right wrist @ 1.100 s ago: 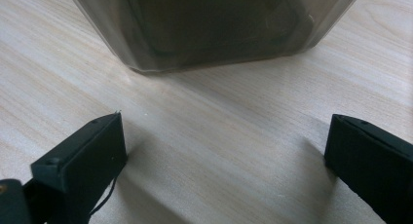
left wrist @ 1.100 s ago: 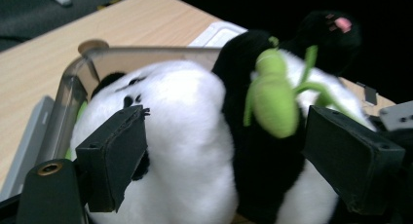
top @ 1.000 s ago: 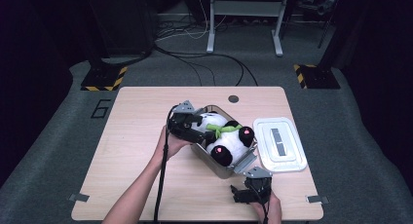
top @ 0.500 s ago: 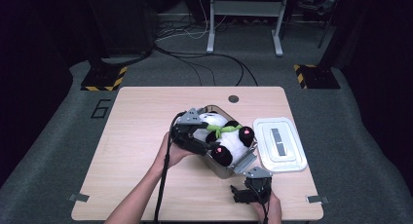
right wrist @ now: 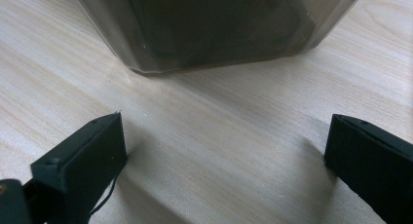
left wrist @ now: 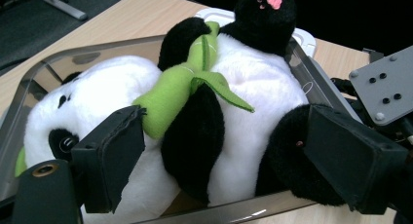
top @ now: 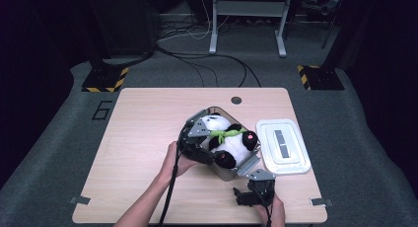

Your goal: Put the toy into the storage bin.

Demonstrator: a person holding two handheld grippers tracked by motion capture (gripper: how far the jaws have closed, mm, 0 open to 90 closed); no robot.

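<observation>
A black-and-white panda plush (top: pixel 229 143) (left wrist: pixel 243 112) lies on its back in a clear grey box (top: pixel 224 175) (left wrist: pixel 58 63) at mid-table, a green bamboo piece (left wrist: pixel 180 87) across its chest. My left gripper (top: pixel 209 140) (left wrist: pixel 229 156) reaches over the box's left rim, open. Its jaws straddle the panda's body, one by the head, one by a black foot. My right gripper (top: pixel 252 187) (right wrist: pixel 219 156) rests low on the table near the front edge, open and holding nothing. It faces the box's wall (right wrist: pixel 214 29).
The box's white lid (top: pixel 283 145) (left wrist: pixel 214 13) lies flat on the table just right of the box. The right gripper's grey plate (left wrist: pixel 384 87) sits close to the box's near right corner. Bare wooden tabletop (top: pixel 138 128) spreads to the left.
My left gripper has slid a little to the right and nearer, further over the box and the panda. The right gripper, box and lid have stayed put.
</observation>
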